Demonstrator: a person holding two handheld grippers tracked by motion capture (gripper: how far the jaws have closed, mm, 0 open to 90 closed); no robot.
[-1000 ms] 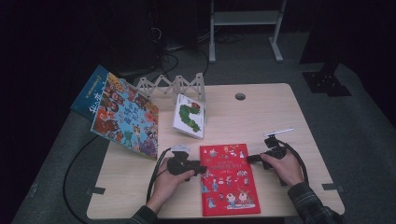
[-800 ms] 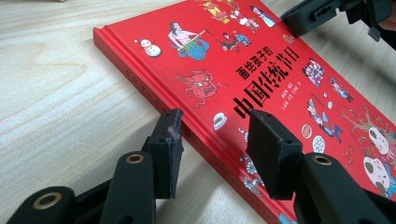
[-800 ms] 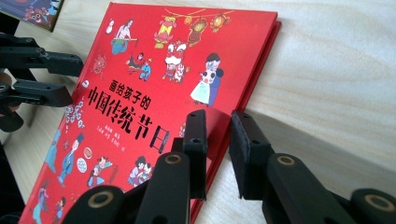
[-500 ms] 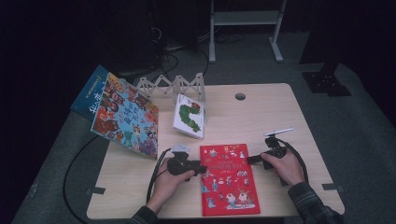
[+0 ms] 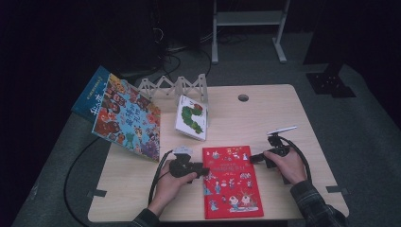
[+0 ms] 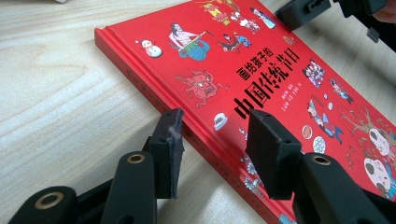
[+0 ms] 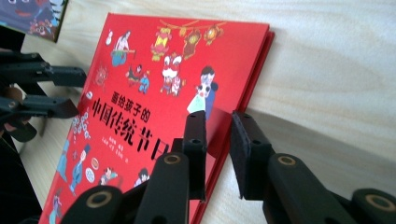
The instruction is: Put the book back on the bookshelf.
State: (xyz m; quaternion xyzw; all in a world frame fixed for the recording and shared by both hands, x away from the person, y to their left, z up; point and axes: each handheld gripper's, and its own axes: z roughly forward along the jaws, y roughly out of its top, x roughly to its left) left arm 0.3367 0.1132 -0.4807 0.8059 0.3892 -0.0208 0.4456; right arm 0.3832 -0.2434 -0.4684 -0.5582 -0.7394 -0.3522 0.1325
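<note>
Red book (image 5: 230, 181) flat on the bench (image 5: 265, 118), near its front edge, cover up, between the two hands. Left tool (image 5: 201, 169) at the book's spine side, seen in the left gripper view with jaws part open and astride the spine edge (image 6: 154, 100), one pad (image 6: 169, 140) on the bench side, the other (image 6: 271, 149) over the cover; no pad seen pressing. Right tool (image 5: 255, 158) at the opposite, fore edge, seen in the right gripper view with jaws narrow but apart, one finger (image 7: 195, 140) above the cover, the other (image 7: 247, 154) beside the edge over bare wood; nothing gripped. Step in hand, judged: lining up both tools on opposite long edges, ahead of a lift or an opening of the cover. Next move, judged: a jaw tip worked under an edge, as the book lies flush on the wood, then closure on board or cover; a firm pinch needed, since a glossy hardback may slip or swing open. Farther back: caterpillar book (image 5: 191, 118) leaning by a folding rack (image 5: 175, 87), large picture book (image 5: 125, 116) overhanging the left edge.
</note>
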